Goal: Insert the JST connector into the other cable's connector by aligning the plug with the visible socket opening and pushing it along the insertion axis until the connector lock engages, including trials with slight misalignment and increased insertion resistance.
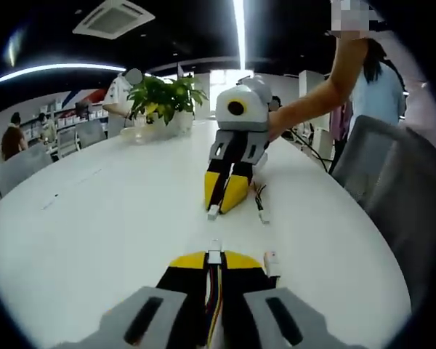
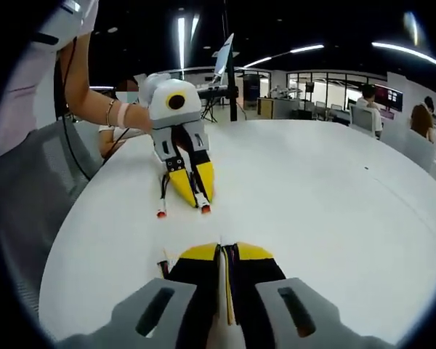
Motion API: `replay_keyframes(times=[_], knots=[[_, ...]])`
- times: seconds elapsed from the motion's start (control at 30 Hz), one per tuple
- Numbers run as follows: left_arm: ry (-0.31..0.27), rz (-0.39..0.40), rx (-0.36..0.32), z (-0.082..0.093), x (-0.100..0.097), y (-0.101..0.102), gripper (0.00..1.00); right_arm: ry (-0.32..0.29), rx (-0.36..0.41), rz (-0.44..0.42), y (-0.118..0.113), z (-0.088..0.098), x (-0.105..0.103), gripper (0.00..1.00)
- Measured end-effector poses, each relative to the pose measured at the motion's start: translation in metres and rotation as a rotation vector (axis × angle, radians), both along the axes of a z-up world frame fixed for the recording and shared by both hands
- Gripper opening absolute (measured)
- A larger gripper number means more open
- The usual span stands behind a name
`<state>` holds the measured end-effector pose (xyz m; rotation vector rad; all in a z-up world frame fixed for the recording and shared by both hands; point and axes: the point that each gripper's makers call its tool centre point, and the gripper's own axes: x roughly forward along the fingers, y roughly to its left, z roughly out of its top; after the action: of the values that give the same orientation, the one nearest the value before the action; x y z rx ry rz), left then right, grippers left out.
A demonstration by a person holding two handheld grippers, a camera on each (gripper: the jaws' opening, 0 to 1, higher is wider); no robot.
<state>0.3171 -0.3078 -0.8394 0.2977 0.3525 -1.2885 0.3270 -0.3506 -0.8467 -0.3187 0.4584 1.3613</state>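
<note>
In the left gripper view my left gripper (image 1: 215, 259) is shut on a multicoloured cable whose white JST connector (image 1: 215, 254) sticks out past the yellow tips. That cable's other end (image 1: 271, 263) lies beside the right jaw. Facing it, a short gap away, my right gripper (image 1: 223, 202) is shut on the other cable, its white connector (image 1: 214, 212) pointing at mine and its loose end (image 1: 263, 216) resting on the table. In the right gripper view my right gripper (image 2: 225, 253) clamps thin wires (image 2: 226, 283). Opposite it, the left gripper (image 2: 192, 195) holds its red-tipped connector (image 2: 205, 209), with the spare end (image 2: 160, 213) alongside.
Both grippers hover low over a large white oval table (image 1: 94, 218). A potted plant (image 1: 163, 98) stands at its far end. A grey chair (image 1: 392, 167) sits at the table edge beside the person's arm (image 1: 312, 102). Other people sit in the background.
</note>
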Motion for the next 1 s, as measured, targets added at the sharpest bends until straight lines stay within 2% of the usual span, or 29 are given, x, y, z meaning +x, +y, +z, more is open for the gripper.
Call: replay_keyframes(times=[0.63,0.7,1.0], knots=[[0.037,0.01,-0.004,0.005,0.002,0.002,0.0,-0.017,-0.021,0.02,-0.003,0.0,0.004,0.04],[0.059,0.026,-0.016,0.007,0.005,0.003,0.0,-0.017,-0.021,0.023,-0.003,0.003,0.002,0.04],[0.051,0.023,-0.034,0.021,0.011,0.004,0.0,-0.031,0.005,0.039,0.003,0.029,-0.001,0.04]])
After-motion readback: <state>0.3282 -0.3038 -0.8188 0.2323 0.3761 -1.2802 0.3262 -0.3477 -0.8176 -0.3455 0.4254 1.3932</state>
